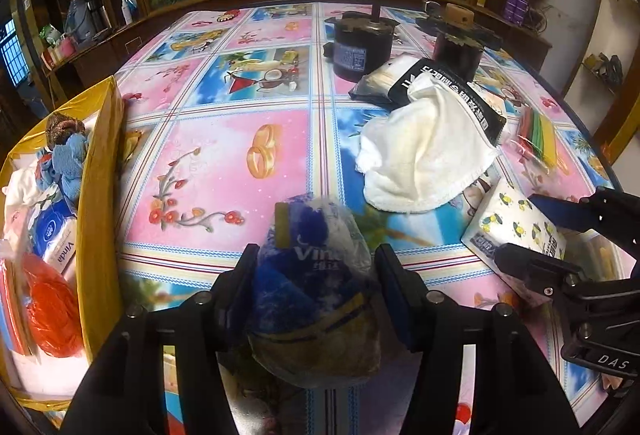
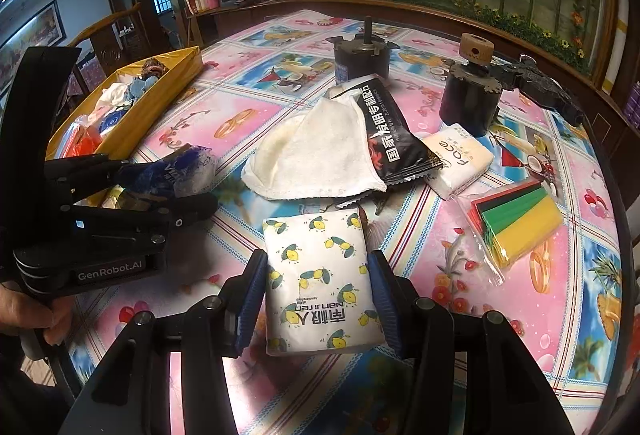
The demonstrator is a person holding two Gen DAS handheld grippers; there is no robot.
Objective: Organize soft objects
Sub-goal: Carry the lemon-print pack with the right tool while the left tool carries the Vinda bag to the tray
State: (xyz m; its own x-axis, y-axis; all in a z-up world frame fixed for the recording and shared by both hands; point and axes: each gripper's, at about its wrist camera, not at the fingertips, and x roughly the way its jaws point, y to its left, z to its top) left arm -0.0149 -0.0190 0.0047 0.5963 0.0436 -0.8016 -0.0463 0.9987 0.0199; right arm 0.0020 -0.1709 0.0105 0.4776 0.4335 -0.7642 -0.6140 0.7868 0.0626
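Observation:
My left gripper (image 1: 316, 267) is shut on a crumpled blue Vinda tissue wrapper (image 1: 316, 287), held above the table; it also shows in the right wrist view (image 2: 172, 171). My right gripper (image 2: 318, 275) is shut on a white tissue pack with a lemon print (image 2: 320, 283), which shows in the left wrist view (image 1: 516, 227) too. A white towel (image 2: 316, 155) lies mid-table, partly under a black packet (image 2: 396, 139). A yellow box (image 1: 100, 195) at the left holds several soft items.
Two dark cylinders (image 2: 362, 51) (image 2: 472, 95) stand at the back. A small white tissue pack (image 2: 460, 159) and a bag of coloured sheets (image 2: 516, 219) lie to the right. The table has a flowered cloth (image 1: 208, 163).

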